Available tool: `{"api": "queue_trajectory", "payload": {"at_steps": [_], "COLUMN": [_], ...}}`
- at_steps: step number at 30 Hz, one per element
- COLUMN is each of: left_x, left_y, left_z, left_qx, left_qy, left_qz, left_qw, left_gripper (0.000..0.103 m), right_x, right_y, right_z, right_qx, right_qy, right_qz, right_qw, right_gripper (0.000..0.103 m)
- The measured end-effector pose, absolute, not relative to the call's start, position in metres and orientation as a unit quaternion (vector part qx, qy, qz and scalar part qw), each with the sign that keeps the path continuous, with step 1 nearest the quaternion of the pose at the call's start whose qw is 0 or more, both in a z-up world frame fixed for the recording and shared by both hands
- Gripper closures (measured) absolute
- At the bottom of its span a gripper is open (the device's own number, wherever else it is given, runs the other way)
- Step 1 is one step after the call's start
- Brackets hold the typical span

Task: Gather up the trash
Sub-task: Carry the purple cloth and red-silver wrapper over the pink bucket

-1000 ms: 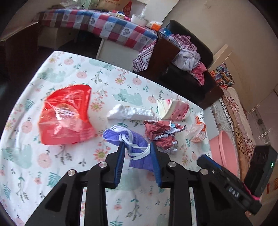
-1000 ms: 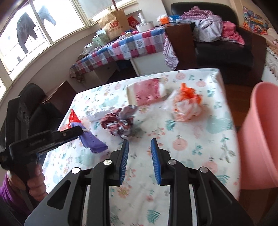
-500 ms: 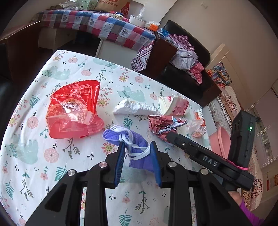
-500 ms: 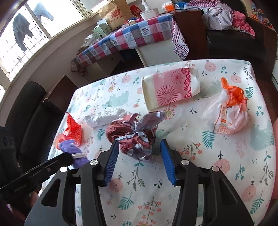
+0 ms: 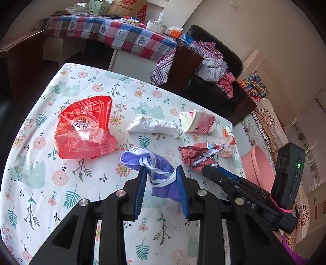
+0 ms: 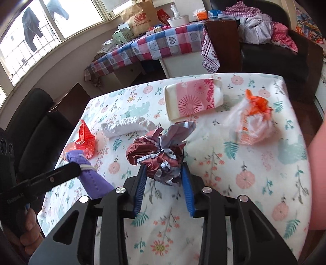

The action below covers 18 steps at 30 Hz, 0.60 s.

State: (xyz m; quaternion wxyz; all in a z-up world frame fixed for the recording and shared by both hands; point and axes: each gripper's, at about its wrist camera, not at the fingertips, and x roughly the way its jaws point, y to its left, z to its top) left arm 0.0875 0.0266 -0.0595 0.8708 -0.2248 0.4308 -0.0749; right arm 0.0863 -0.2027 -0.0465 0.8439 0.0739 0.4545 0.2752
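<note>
left tool [image 5: 161, 183] clenched on purple mask [image 5: 150, 163], right tool [image 6: 165, 183] closing around crumpled wrapper [image 6: 161, 152], pad contact unclear

Daylight enters through a curved window [image 6: 51, 26] at the far left, dark clothes hung outside it. Plain pale wall [image 5: 214, 18] behind. Table [image 6: 254, 163] under a floral, bear-printed cloth. Beyond it a side table in a red-and-blue checked cloth [image 5: 114, 34], paper bag [image 6: 140, 16] on top. Black sofa [image 5: 216, 85] heaped with laundry [image 5: 214, 67]. Dark chair [image 6: 38, 122] at the left edge.
</note>
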Motion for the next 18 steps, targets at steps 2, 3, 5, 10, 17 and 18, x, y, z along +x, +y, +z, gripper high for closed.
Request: {"api": "queue_trajectory", "payload": {"at_steps": [2,3,5,10,17,18], "left_x": [0.085,0.084,0.081,0.076,0.078,0.079], "left_y": [0.022,0.02,0.013,-0.008,-0.046,-0.053], "left_z": [-0.056,-0.053,-0.049,-0.038,-0.029,-0.027], "left_qx": [-0.219,-0.215,-0.203,-0.18,-0.148,-0.143], "left_qy": [0.427,0.425,0.42,0.413,0.412,0.411], "left_qz": [-0.08,-0.083,-0.088,-0.109,-0.144,-0.151], "left_qw": [0.874,0.876,0.88,0.886,0.887,0.887], "left_gripper": [0.074,0.074,0.074,0.074,0.074,0.074], "right_x": [0.076,0.07,0.058,0.034,0.013,0.011], "right_y": [-0.213,-0.219,-0.231,-0.261,-0.304,-0.312], "right_z": [-0.04,-0.038,-0.031,-0.016,0.0,0.002], "right_qx": [0.071,0.069,0.064,0.049,0.053,0.055], "right_qy": [0.445,0.441,0.428,0.397,0.369,0.366], "right_qz": [0.271,0.267,0.257,0.224,0.179,0.17], "right_qw": [0.851,0.854,0.864,0.889,0.911,0.913], "right_gripper": [0.068,0.068,0.068,0.068,0.068,0.068]}}
